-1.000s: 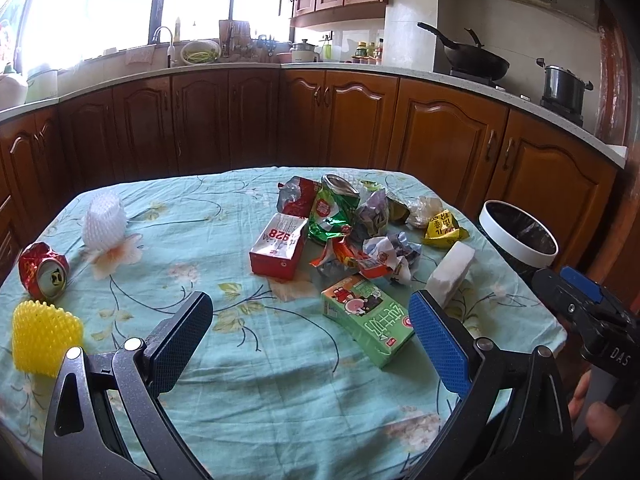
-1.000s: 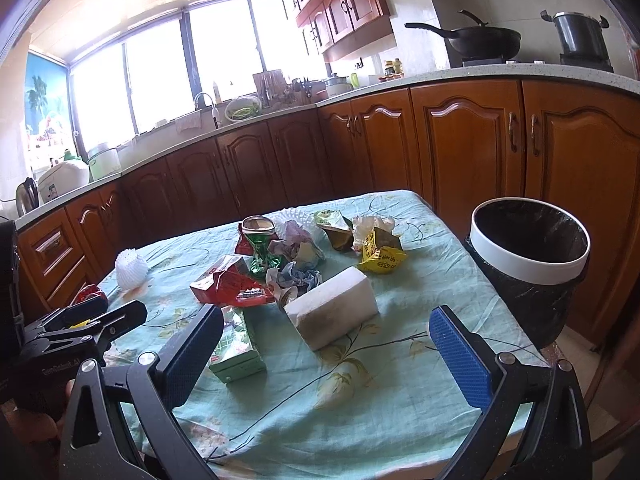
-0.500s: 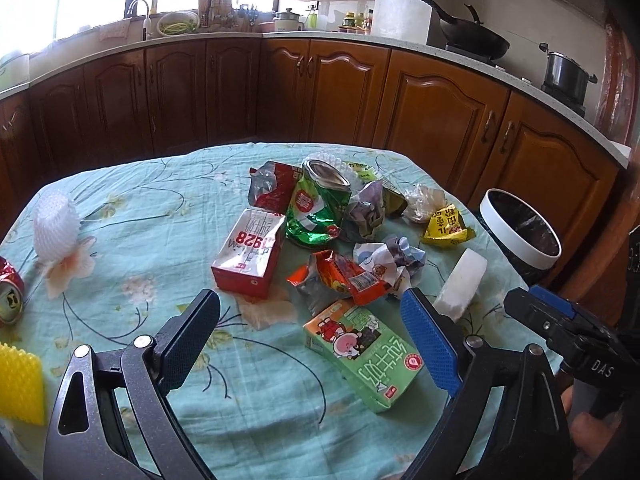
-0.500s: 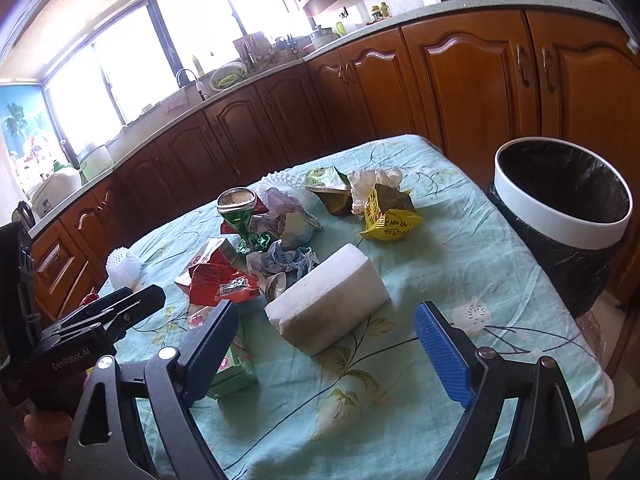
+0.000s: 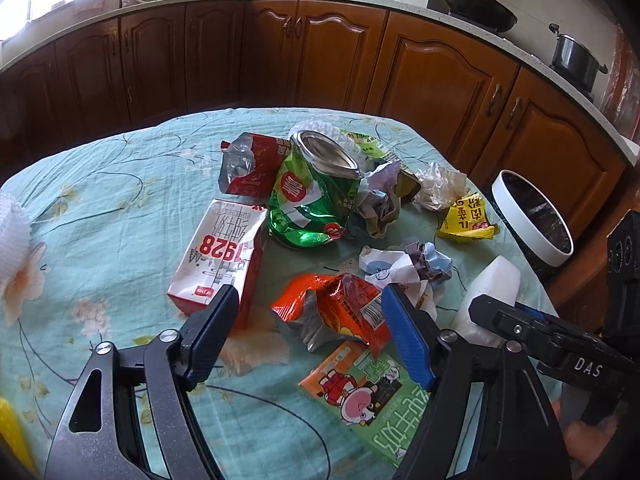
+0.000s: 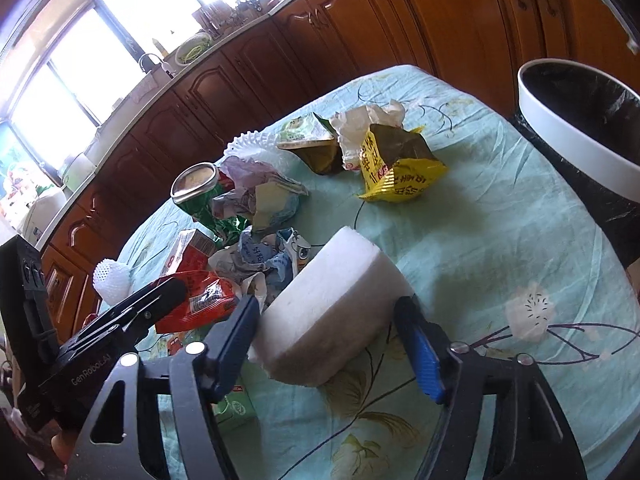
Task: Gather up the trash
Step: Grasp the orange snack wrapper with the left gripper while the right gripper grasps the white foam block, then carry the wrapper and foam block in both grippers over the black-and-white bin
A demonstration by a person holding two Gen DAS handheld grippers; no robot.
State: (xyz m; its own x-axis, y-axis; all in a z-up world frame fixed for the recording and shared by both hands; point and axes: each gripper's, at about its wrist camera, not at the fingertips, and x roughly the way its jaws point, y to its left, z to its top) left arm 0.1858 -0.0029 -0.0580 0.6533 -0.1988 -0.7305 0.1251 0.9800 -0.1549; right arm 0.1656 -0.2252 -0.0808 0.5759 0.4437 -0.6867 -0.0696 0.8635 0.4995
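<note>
The left claw (image 5: 312,328) stands spread wide over the tablecloth (image 5: 120,184), with a crumpled red wrapper (image 5: 332,308) lying between its fingers, touched by neither, and a green carton (image 5: 372,396) just below it. The right claw (image 6: 332,340) is also spread, its fingers on either side of a white foam block (image 6: 328,308) without pressing it. The bin (image 6: 580,128) stands well beyond, to its right.

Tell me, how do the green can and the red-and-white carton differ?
The green can stands roughly upright, while the carton lies flat on its side. The can is shiny metal, badly dented and crumpled; the carton keeps its boxy shape with straight edges. The can is round with a silver top; the carton is rectangular and bears the large number 1928. Both sit on the flowered tablecloth, touching each other, and neither is held by any tongs.
</note>
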